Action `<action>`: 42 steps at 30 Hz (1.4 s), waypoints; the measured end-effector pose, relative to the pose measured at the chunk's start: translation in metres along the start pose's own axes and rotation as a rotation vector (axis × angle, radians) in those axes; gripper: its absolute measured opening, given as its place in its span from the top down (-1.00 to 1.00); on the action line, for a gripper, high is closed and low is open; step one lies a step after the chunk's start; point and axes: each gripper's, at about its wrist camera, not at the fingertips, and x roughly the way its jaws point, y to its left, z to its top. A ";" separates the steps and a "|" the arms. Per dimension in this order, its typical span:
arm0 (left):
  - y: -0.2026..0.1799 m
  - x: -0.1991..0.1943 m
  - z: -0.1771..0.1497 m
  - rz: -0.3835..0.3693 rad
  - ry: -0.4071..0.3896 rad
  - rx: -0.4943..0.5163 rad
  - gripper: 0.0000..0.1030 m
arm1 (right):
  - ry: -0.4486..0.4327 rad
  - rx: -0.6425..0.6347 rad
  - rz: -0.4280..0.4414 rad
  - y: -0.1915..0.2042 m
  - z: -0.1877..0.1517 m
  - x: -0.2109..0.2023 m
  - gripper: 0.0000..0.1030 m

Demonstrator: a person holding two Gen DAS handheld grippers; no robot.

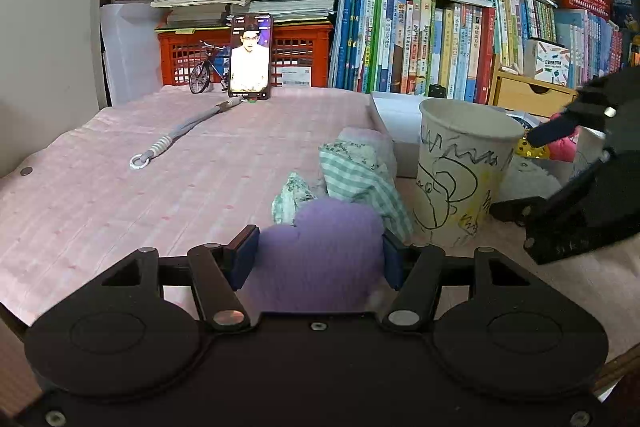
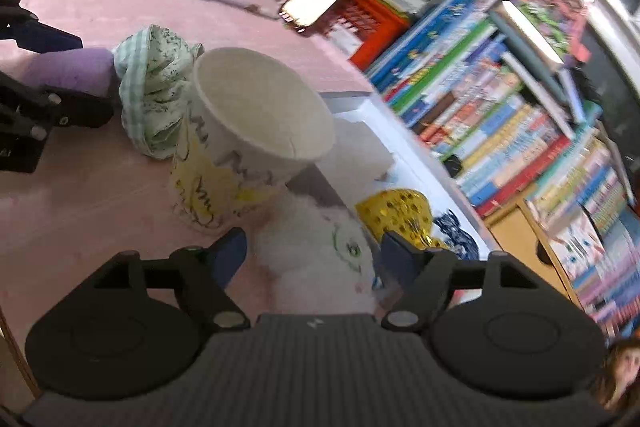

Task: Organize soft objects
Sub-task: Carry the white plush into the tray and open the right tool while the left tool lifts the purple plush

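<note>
Soft toys lie across the pink-clothed worktop [image 1: 120,187]. A purple plush [image 1: 320,251] sits between the blue pads of the left gripper [image 1: 319,255], whose jaws are clenched on its sides. Just beyond it lies a green checked cloth bundle [image 1: 360,175], touching a paper cup [image 1: 460,171] scribbled with black and yellow marker. The cup stands upright and looks empty. The right gripper [image 2: 316,255] hangs over a white fluffy plush [image 2: 320,247] with a drawn green eye; its jaws are released, spread wide of the plush on both sides. Beside that plush lies a yellow sequined toy [image 2: 400,215], in front of a white box [image 2: 360,107]. Farther back, a phone [image 1: 251,55] stands lit against a red crate [image 1: 300,55], a grey wrist strap [image 1: 180,131] trailing from it.
</note>
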 end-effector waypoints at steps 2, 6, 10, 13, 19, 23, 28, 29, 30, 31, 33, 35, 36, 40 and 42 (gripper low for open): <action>0.000 0.000 0.000 -0.004 -0.001 -0.002 -0.16 | 0.041 -0.025 0.051 -0.006 0.007 0.008 -0.62; 0.002 0.000 -0.001 -0.018 -0.006 -0.006 -0.16 | 0.122 -0.066 0.119 -0.013 0.014 0.025 -0.62; 0.005 0.001 -0.002 -0.029 -0.010 -0.017 -0.16 | 0.150 -0.062 0.169 -0.018 0.018 0.034 -0.63; 0.004 0.002 -0.002 -0.030 -0.011 -0.016 -0.16 | 0.157 -0.058 0.184 -0.019 0.018 0.037 -0.64; 0.006 0.002 -0.001 -0.041 -0.012 -0.037 -0.13 | 0.169 0.021 0.194 -0.026 0.020 0.032 -0.23; 0.007 0.000 0.000 -0.045 -0.012 -0.039 -0.12 | 0.153 0.076 0.188 -0.033 0.020 0.023 -0.21; 0.006 -0.007 0.005 -0.053 -0.022 -0.045 -0.11 | 0.103 0.119 0.192 -0.043 0.023 0.005 -0.21; 0.006 -0.009 0.006 -0.053 -0.027 -0.043 -0.11 | 0.096 0.128 0.187 -0.045 0.023 0.003 -0.21; 0.006 -0.012 0.008 -0.053 -0.033 -0.041 -0.11 | 0.091 0.137 0.183 -0.048 0.024 0.001 -0.21; 0.005 -0.014 0.010 -0.053 -0.039 -0.039 -0.11 | 0.084 0.148 0.182 -0.050 0.024 -0.001 -0.21; 0.006 -0.018 0.014 -0.051 -0.050 -0.037 -0.11 | 0.073 0.174 0.179 -0.056 0.023 -0.003 -0.21; 0.007 -0.022 0.019 -0.054 -0.058 -0.042 -0.11 | 0.057 0.189 0.170 -0.061 0.022 -0.007 -0.21; 0.007 -0.023 0.022 -0.055 -0.062 -0.044 -0.11 | 0.050 0.199 0.167 -0.063 0.022 -0.009 -0.21; 0.008 -0.028 0.040 -0.055 -0.083 -0.032 -0.11 | 0.017 0.273 0.181 -0.077 0.021 -0.019 -0.21; 0.008 -0.029 0.050 -0.057 -0.096 -0.024 -0.11 | -0.003 0.317 0.190 -0.086 0.020 -0.024 -0.21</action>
